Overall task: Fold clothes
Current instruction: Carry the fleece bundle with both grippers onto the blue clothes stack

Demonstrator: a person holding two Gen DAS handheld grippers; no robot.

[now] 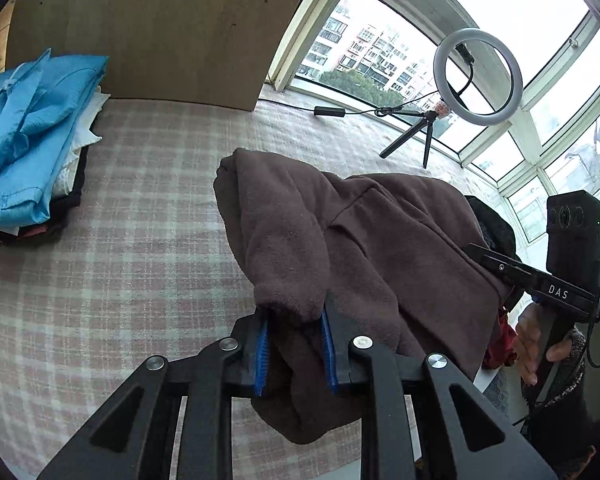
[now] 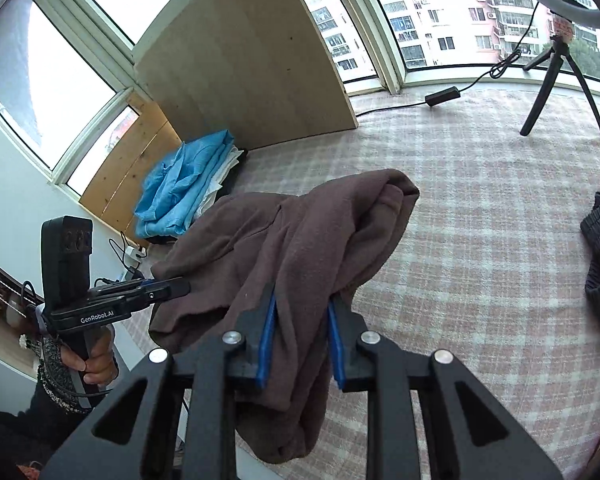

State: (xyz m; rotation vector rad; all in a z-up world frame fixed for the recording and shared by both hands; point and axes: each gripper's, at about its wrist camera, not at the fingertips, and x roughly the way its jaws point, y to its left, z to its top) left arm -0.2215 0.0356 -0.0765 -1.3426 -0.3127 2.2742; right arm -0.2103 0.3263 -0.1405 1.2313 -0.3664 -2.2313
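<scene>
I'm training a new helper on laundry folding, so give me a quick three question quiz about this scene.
1. True or false: both tools grip the brown fleece garment.
2. Which colour is the top item on the folded stack? A red, B blue, C green.
3. What stands on the plaid cover by the window?

Key: 1 true: the left tool and right tool each pinch the garment. 2 B. 3 A ring light on a tripod.
</scene>
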